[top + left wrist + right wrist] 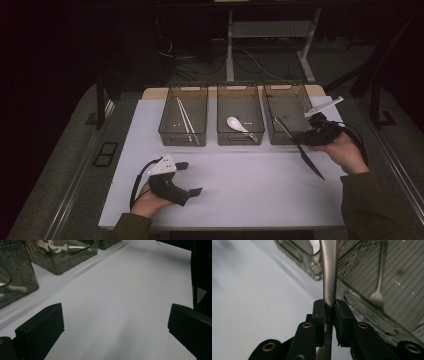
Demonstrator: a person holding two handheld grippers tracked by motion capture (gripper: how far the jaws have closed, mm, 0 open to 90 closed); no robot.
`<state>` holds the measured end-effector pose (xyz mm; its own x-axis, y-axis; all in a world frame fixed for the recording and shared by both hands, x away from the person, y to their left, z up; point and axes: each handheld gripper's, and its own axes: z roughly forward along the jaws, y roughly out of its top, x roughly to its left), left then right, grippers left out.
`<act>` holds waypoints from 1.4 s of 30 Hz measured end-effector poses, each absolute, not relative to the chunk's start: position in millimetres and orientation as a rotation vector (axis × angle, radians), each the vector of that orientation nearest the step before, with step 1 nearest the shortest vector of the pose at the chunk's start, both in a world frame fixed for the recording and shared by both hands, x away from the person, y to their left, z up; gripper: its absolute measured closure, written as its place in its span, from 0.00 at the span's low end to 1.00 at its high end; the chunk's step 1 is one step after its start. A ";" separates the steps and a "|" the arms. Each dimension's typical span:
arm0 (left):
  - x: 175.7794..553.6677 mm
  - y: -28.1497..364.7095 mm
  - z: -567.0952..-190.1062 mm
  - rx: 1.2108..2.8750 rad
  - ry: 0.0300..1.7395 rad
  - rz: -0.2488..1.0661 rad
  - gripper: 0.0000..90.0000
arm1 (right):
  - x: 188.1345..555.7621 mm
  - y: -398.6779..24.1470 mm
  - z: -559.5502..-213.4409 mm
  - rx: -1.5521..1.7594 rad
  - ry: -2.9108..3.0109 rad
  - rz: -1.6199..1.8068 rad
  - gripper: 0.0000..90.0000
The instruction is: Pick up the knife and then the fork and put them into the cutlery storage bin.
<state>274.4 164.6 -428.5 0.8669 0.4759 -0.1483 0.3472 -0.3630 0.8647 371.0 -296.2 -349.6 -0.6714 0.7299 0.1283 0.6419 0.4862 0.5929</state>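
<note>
Three smoky clear bins stand in a row at the far side of the table [225,170]. Taking the middle bin [240,116] as landmark: it holds a white soup spoon [237,124]. The bin to its left [183,116] holds chopsticks [186,120]. The bin to its right [290,112] holds a fork [379,282]. Over that right bin's near corner, the right gripper [329,307] has its fingers clamped on a table knife [300,149]. Well in front of the middle bin, the left gripper [189,178] rests with fingers apart.

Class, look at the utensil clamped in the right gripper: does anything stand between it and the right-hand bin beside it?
Nothing visible does. The right gripper holds the knife beside the right bin, whose top is open. A fork already lies inside, leaving free floor.
</note>
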 end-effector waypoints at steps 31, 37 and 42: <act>274.3 164.7 -428.3 1.977 0.602 0.144 0.00 | 458.7 -294.6 -281.8 1.244 2.420 0.906 0.88; 274.2 165.2 -428.2 1.970 0.604 0.141 0.00 | 474.9 -293.1 -277.6 1.267 2.380 0.925 0.88; 273.9 165.0 -427.9 1.976 0.596 0.143 0.00 | 485.9 -291.3 -284.9 1.261 2.364 0.887 0.88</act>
